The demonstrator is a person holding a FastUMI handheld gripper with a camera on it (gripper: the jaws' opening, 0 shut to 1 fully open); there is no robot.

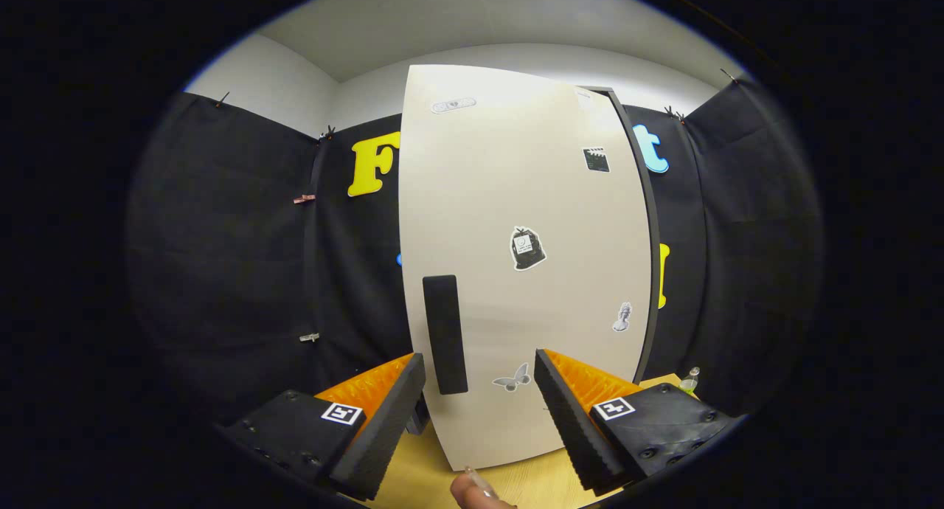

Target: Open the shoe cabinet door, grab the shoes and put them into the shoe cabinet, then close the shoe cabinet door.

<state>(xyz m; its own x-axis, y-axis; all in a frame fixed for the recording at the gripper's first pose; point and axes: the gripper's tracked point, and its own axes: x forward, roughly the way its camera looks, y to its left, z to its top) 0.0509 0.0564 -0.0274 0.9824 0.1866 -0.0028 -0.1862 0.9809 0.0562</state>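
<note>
Gripper view: tongs [479, 391] wide apart, holding nothing, facing shut cabinet door [523, 221], black handle [445, 334] just ahead; just shut or about to open.

The hand-held gripper [479, 391] carries two wedge-shaped fingers [387, 428] with ribbed, saw-toothed inner faces. Each is mounted on a dark block fastened with small round screws, and each block bears a square black-and-white marker tag [342, 413] near the finger's base. Just below, between the fingers, a person's fingertip [476, 490] is visible.
</note>
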